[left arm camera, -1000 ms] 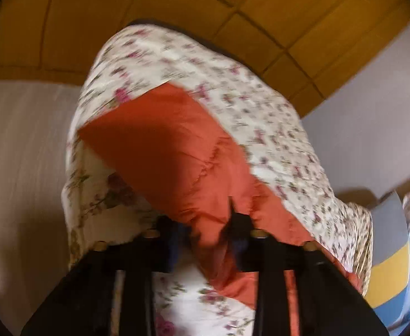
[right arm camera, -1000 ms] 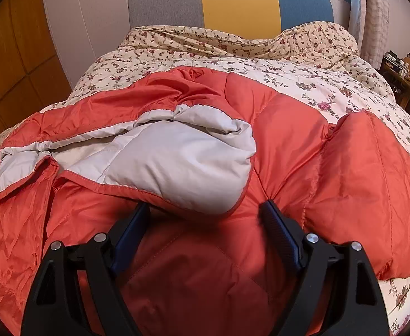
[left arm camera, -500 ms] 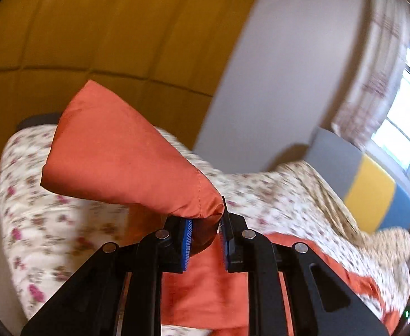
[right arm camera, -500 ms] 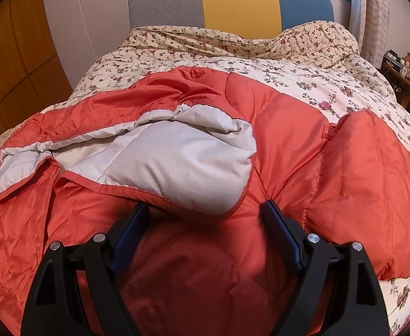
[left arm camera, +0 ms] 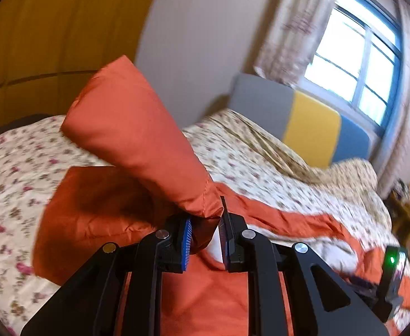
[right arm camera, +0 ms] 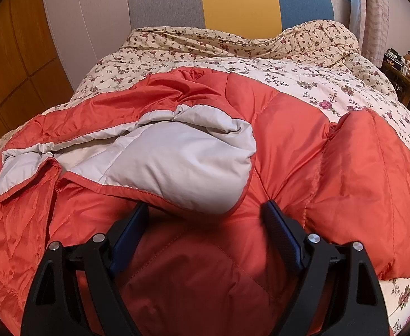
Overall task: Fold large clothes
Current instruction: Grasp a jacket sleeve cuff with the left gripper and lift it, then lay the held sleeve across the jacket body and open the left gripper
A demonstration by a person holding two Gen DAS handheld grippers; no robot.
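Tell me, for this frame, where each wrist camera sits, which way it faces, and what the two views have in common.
Left wrist: rides on the left gripper, raised above the bed, looking across it toward the window; its black fingers pinch a lifted sleeve of the orange jacket.
Right wrist: rides on the right gripper, low near the foot of the bed, facing the headboard; its jaws stand open over the jacket body.
Shared: orange jacket, floral quilt, gray-yellow-blue headboard.
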